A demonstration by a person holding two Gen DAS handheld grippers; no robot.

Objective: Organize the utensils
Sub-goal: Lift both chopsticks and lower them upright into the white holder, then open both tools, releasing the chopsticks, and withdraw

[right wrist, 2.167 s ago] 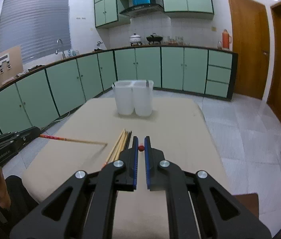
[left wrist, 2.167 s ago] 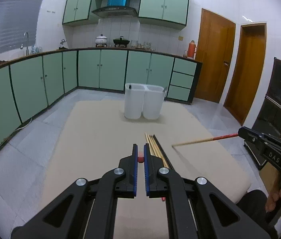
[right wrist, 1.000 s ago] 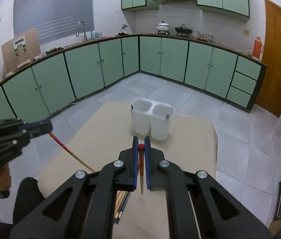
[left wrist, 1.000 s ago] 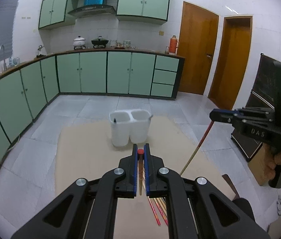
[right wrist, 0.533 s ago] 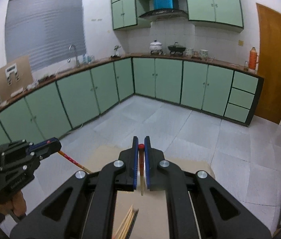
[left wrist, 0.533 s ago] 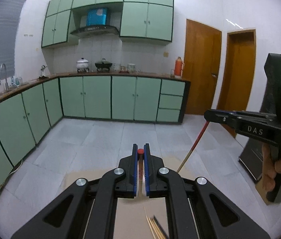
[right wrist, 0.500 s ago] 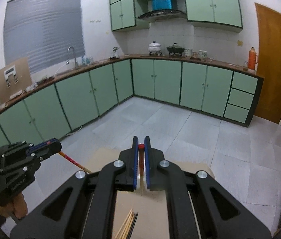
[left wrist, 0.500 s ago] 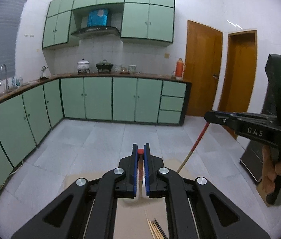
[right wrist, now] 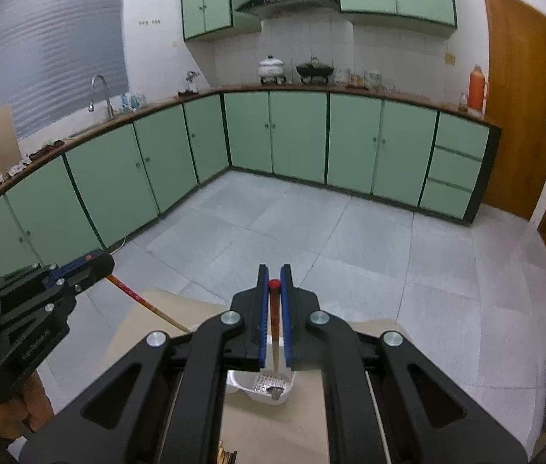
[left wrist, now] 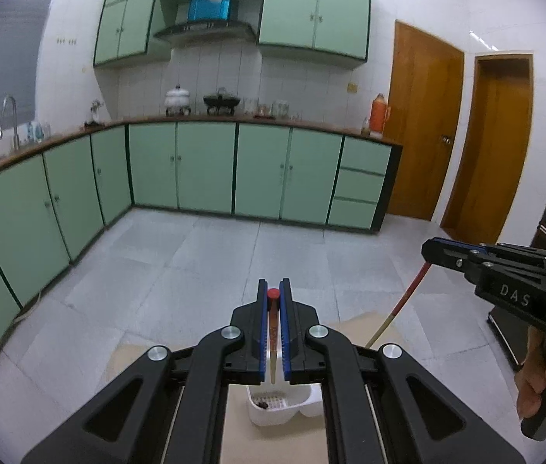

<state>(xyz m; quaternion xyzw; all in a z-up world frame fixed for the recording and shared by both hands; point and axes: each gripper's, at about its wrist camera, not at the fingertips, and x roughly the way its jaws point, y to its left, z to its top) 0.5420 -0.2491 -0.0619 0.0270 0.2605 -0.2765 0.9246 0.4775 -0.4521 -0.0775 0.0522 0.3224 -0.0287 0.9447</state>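
Note:
In the left wrist view my left gripper (left wrist: 273, 285) is shut on a red-topped wooden chopstick (left wrist: 273, 342) that hangs point-down over the white two-compartment holder (left wrist: 300, 406). My right gripper (right wrist: 274, 272) is shut on a second red-topped chopstick (right wrist: 274, 332), which hangs above the holder (right wrist: 247, 384) in the right wrist view. Each gripper also shows in the other's view: the right gripper (left wrist: 429, 250) with its chopstick (left wrist: 400, 305), and the left gripper (right wrist: 104, 262) with its chopstick (right wrist: 145, 301). Both holder compartments show a perforated bottom with a small dark item.
The holder stands on a beige table (left wrist: 365, 324) whose far edge lies just beyond it. More chopsticks (right wrist: 226, 457) lie on the table near the bottom edge of the right wrist view. A hand (left wrist: 543, 379) grips the right tool's handle. Green cabinets line the kitchen beyond.
Both grippers have travelled forward across the table with their chopsticks. The holder, ahead of the fingertips a second ago, now sits below them, seen between the jaws.

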